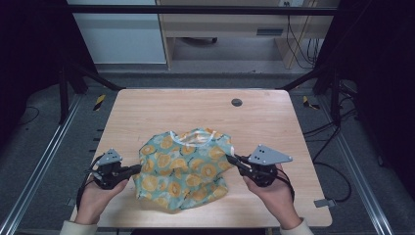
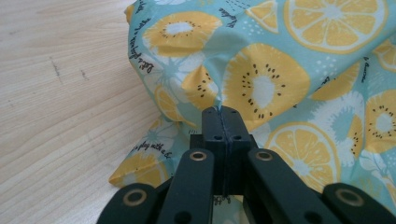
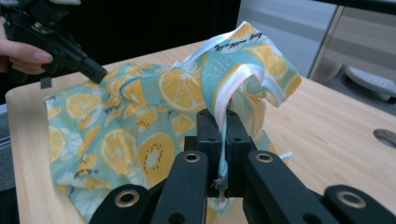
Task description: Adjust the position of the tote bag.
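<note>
Our left hand point(image 1: 95, 196) enters from bottom left, palm up under left gripper point(image 1: 138, 168), jaws pressed together on cloth point(image 1: 183, 166) edge, pointing right. Our right hand point(image 1: 270, 188) enters from bottom right, wrapped around right gripper point(image 1: 230, 159), jaws clamped on cloth's white-trimmed edge, pointing left.

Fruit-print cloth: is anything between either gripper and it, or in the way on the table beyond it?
Nothing visible. Both grippers are already shut on the fruit-print cloth: the left gripper on its edge, the right gripper on its white trim. The table beyond is bare apart from a flush round grommet.
</note>
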A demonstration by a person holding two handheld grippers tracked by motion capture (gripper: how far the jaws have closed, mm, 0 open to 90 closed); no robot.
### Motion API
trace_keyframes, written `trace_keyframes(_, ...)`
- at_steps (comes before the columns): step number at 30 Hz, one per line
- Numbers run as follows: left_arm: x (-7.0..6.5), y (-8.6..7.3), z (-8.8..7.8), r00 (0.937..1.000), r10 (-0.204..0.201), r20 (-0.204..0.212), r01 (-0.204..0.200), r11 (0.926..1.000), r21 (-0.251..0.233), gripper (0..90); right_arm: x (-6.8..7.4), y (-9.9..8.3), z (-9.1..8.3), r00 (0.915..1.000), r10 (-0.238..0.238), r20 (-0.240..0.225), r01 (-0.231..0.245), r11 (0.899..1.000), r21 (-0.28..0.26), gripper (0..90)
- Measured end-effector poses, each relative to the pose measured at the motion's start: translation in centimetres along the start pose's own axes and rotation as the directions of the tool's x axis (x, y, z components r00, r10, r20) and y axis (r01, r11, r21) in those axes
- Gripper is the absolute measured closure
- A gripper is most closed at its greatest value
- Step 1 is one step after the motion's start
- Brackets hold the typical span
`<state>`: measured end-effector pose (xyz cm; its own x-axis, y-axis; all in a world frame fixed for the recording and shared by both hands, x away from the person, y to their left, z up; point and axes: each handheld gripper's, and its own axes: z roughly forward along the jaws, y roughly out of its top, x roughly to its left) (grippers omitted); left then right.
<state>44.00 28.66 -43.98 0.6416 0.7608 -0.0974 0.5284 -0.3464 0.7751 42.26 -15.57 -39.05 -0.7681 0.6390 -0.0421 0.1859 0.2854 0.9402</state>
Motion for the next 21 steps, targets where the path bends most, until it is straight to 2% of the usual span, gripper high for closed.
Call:
trace_keyframes(4, -0.8, 0.0, -0.8, 0.9989, 0.046, -0.007, -0.047, 0.9989, -0.008, 90.0, 0.2, -0.7, -0.6, 1.0000, 0.003, 0.000, -0.003, 1.000, 0.009, 88.7)
trace_keyframes(7, -1.4, -0.3, -1.0, 0.9974, 0.072, 0.007, -0.072, 0.9973, 0.011, 90.0, 0.3, -1.3, -1.2, 1.0000, -0.007, 0.000, 0.007, 1.000, 0.020, 88.7)
trace_keyframes(10, -2.0, -0.7, -0.8, 0.9944, 0.104, 0.019, -0.105, 0.9930, 0.054, 90.0, 0.1, -2.3, -1.4, 0.9997, 0.008, -0.021, -0.007, 0.999, 0.041, 88.7)
trace_keyframes(12, -2.2, -0.9, -0.6, 0.9921, 0.124, 0.019, -0.125, 0.9886, 0.083, 90.0, 0.0, -3.0, -1.4, 0.9991, 0.022, -0.037, -0.020, 0.998, 0.060, 88.7)
trace_keyframes(14, -2.3, -1.2, -0.2, 0.9893, 0.145, 0.017, -0.146, 0.9812, 0.126, 90.0, 0.1, -3.7, -1.2, 0.9972, 0.037, -0.065, -0.031, 0.996, 0.087, 88.7)
trace_keyframes(15, -2.3, -1.3, 0.0, 0.9894, 0.145, 0.013, -0.145, 0.9800, 0.136, 90.0, 0.1, -4.0, -1.1, 0.9965, 0.041, -0.073, -0.034, 0.994, 0.100, 88.7)
trace_keyframes(21, -2.3, -1.8, 1.2, 0.9850, 0.172, 0.012, -0.171, 0.9624, 0.211, 90.0, 0.5, -5.1, -0.1, 0.9931, 0.031, -0.114, -0.010, 0.985, 0.175, 88.7)
